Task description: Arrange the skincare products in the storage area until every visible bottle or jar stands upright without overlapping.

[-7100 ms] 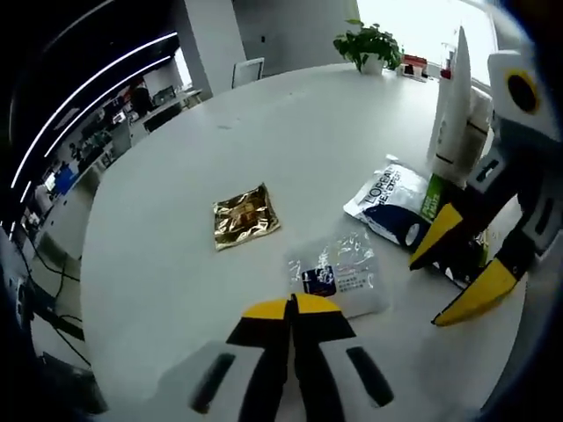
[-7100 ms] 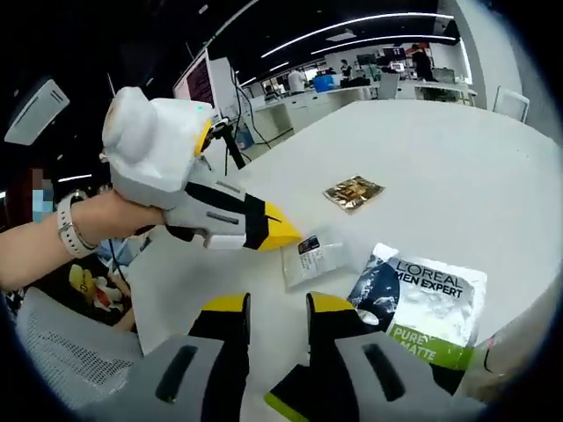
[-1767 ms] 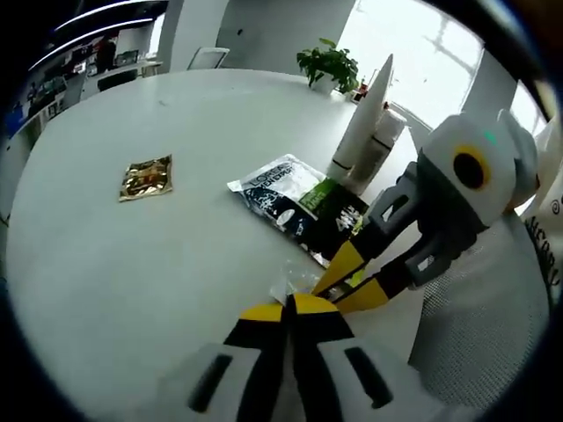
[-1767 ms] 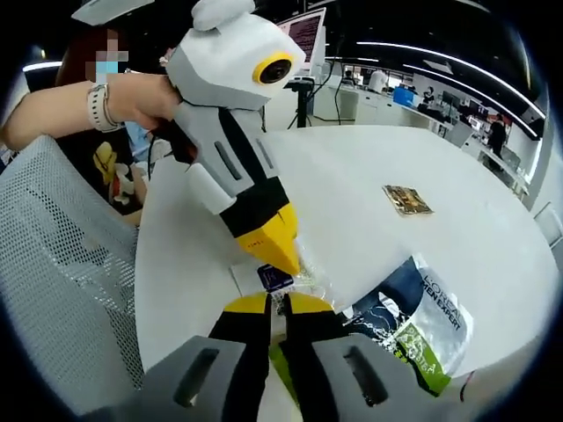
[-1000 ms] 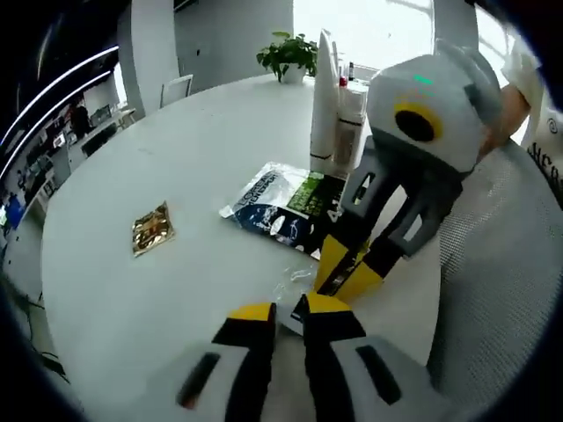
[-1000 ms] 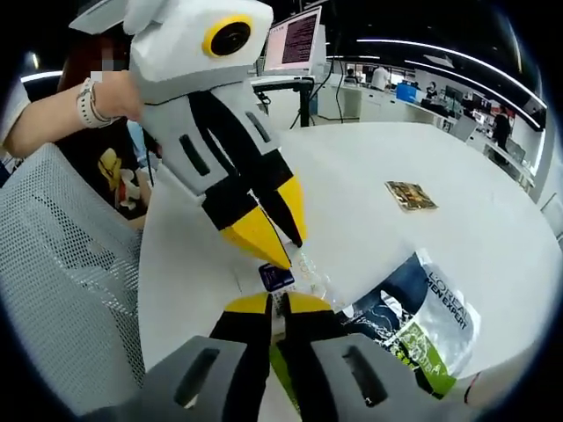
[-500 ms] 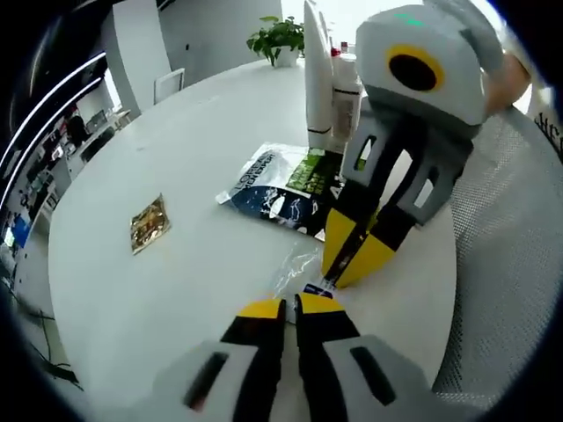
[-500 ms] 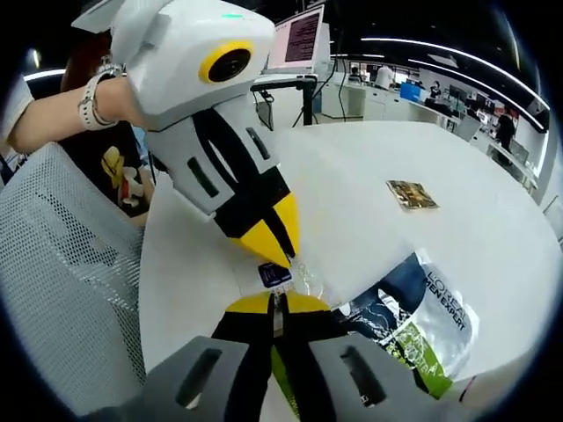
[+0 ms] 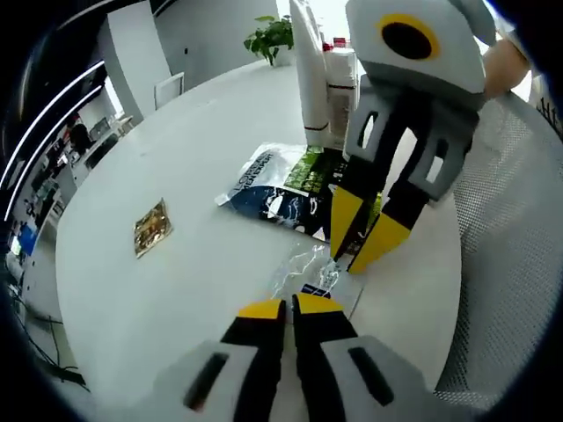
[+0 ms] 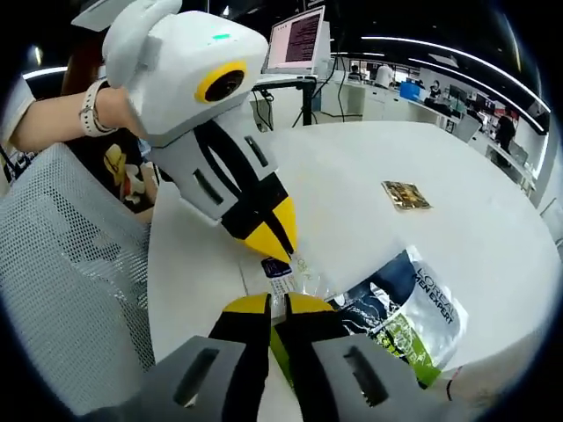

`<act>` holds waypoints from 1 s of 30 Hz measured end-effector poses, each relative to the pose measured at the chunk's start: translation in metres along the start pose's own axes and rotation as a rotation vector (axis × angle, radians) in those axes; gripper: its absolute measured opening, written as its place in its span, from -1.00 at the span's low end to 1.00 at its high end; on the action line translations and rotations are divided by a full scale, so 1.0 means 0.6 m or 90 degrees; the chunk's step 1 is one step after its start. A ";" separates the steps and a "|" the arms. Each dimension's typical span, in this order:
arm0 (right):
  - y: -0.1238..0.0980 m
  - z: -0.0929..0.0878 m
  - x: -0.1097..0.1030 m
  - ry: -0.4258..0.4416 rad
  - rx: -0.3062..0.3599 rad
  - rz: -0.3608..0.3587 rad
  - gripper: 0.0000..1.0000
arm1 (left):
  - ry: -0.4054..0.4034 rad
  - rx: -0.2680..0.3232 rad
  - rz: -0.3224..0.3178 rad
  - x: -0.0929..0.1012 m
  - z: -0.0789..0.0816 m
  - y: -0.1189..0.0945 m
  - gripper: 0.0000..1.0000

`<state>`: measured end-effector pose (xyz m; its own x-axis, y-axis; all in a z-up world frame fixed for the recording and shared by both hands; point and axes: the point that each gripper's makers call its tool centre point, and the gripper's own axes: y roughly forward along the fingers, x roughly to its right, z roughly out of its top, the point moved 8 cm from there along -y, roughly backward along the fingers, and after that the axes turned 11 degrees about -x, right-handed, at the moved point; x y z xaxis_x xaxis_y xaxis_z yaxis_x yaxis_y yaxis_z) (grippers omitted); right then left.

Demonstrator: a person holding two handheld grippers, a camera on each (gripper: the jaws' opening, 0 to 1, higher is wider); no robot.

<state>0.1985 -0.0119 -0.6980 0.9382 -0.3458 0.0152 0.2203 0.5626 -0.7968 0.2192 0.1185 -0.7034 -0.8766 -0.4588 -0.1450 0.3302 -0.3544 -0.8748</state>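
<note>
A small clear sachet (image 9: 308,271) with a dark blue label lies at the near edge of the white table (image 9: 176,149). My left gripper (image 9: 290,308) is shut on its near edge. In the right gripper view the left gripper (image 10: 271,242) pinches the labelled end of the clear sachet (image 10: 281,271). My right gripper (image 10: 274,306) has its jaws narrowly parted around the sachet's other end. From the left gripper view, the right gripper (image 9: 345,261) shows a gap between its fingers. A white tube (image 9: 308,70) and a white bottle (image 9: 343,88) stand upright.
A L'Oreal Men Expert pouch (image 9: 281,189) lies flat near the tube and bottle; the same pouch (image 10: 413,308) sits beside the sachet. A gold sachet (image 9: 151,227) lies further out. A potted plant (image 9: 274,35) stands at the far edge. Mesh chairs (image 10: 70,290) flank the table.
My left gripper went from open to shut on the clear sachet. The right gripper's jaws, pressed together on the sachet before, now stand slightly apart.
</note>
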 end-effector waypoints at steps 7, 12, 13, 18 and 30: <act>-0.049 -0.003 0.000 -0.010 0.005 -0.022 -0.82 | -0.007 -0.001 0.001 0.001 0.000 0.000 -0.93; -0.090 -0.009 0.000 -0.011 0.010 -0.047 -0.81 | -0.008 0.001 0.008 0.001 0.005 0.001 -0.89; -0.094 -0.010 -0.001 -0.009 0.011 -0.052 -0.81 | -0.007 0.002 0.008 0.002 0.006 0.001 -0.87; -0.117 -0.016 -0.012 -0.009 0.017 -0.065 -0.81 | -0.005 -0.004 0.006 0.003 0.012 0.001 -0.83; -0.144 -0.026 -0.016 0.005 0.031 -0.082 -0.80 | -0.030 -0.018 0.019 0.006 0.010 -0.002 -0.82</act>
<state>0.1665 -0.0687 -0.6390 0.8992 -0.4233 0.1110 0.3520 0.5490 -0.7581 0.2179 0.1123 -0.7003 -0.8484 -0.5076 -0.1502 0.3456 -0.3162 -0.8835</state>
